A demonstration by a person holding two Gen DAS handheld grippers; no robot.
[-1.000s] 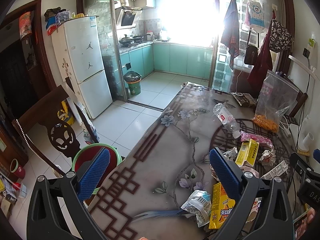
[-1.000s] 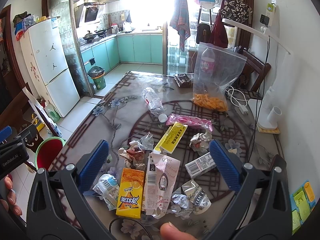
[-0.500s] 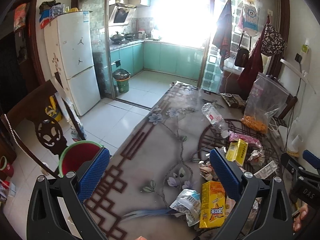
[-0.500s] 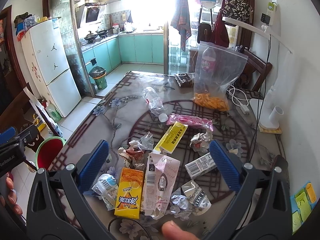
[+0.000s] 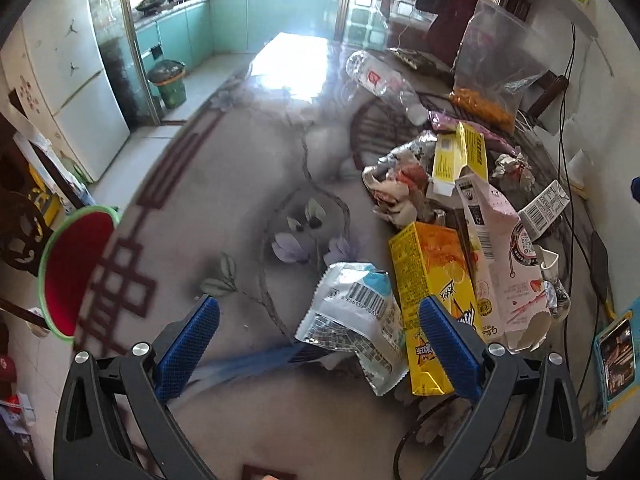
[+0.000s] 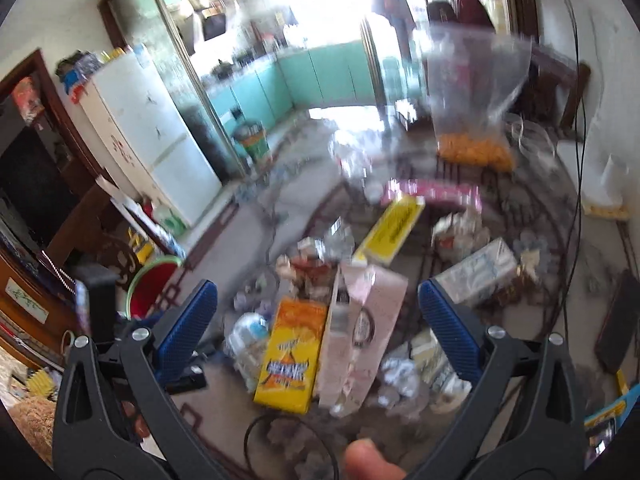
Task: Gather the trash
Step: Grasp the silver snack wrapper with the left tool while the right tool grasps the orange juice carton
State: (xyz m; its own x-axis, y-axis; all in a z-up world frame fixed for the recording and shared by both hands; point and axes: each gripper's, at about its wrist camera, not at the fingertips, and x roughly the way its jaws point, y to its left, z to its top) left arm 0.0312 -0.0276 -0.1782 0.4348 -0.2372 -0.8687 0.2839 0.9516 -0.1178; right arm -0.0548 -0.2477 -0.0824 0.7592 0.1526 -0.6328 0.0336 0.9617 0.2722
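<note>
Trash lies in a heap on the patterned table [image 5: 224, 208]. In the left wrist view a white and blue wrapper [image 5: 356, 316] sits between the fingers of my open left gripper [image 5: 320, 344], with an orange juice carton [image 5: 432, 296] beside it under the right finger. A pink carton [image 5: 500, 264], a yellow box [image 5: 460, 156], crumpled wrappers [image 5: 396, 184] and a clear bottle [image 5: 380, 76] lie beyond. My right gripper [image 6: 318, 328] is open above the orange juice carton [image 6: 294, 352] and pink carton [image 6: 356, 328]; that view is blurred. A red bin [image 5: 68, 268] stands off the table's left edge.
A clear bag with orange pieces [image 5: 492, 60] stands at the back right. A small white box [image 5: 544, 208] and cables [image 5: 568, 148] lie along the right edge by the wall. A fridge [image 5: 68, 76] and a second bin [image 5: 168, 84] stand on the floor at left.
My left gripper has dropped low and swung right, close over the white and blue wrapper. The right gripper is moving, blurring its view, and has tilted toward the table.
</note>
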